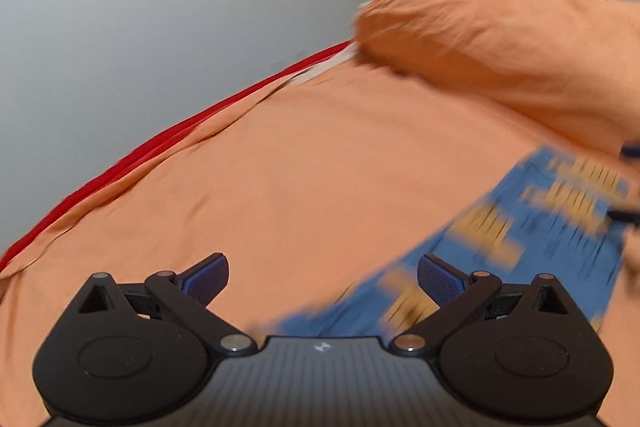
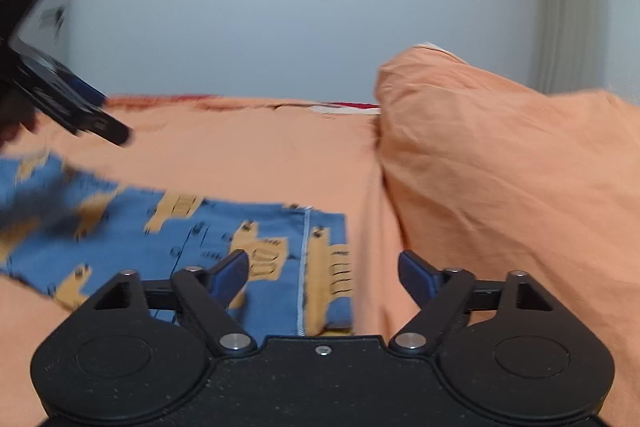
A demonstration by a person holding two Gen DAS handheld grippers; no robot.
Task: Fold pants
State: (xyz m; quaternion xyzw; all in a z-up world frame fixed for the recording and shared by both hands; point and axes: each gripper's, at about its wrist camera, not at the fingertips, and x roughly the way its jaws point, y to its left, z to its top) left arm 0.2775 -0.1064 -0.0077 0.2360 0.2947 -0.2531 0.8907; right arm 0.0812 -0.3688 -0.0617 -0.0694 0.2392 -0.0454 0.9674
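- The blue cotton pants with a tan animal print (image 2: pixel 256 247) lie flat on the bed's orange sheet (image 1: pixel 280 155), beside the orange-cased pillow (image 2: pixel 500 163).
- The right gripper (image 2: pixel 324 275) is released, its jaws spread with nothing between them; it hovers just over the stitched hem end of the pants, which lies directly ahead and slightly to its left.
- The left gripper (image 1: pixel 323 277) is also released and empty; the pants (image 1: pixel 500 247) spread off to its right, blurred.
- The garment's long axis runs leftward from the hem across the right wrist view, toward the left gripper (image 2: pixel 86 111).
- By my judgement the right hand is nearer the hem, so it is better placed for the next pinch.
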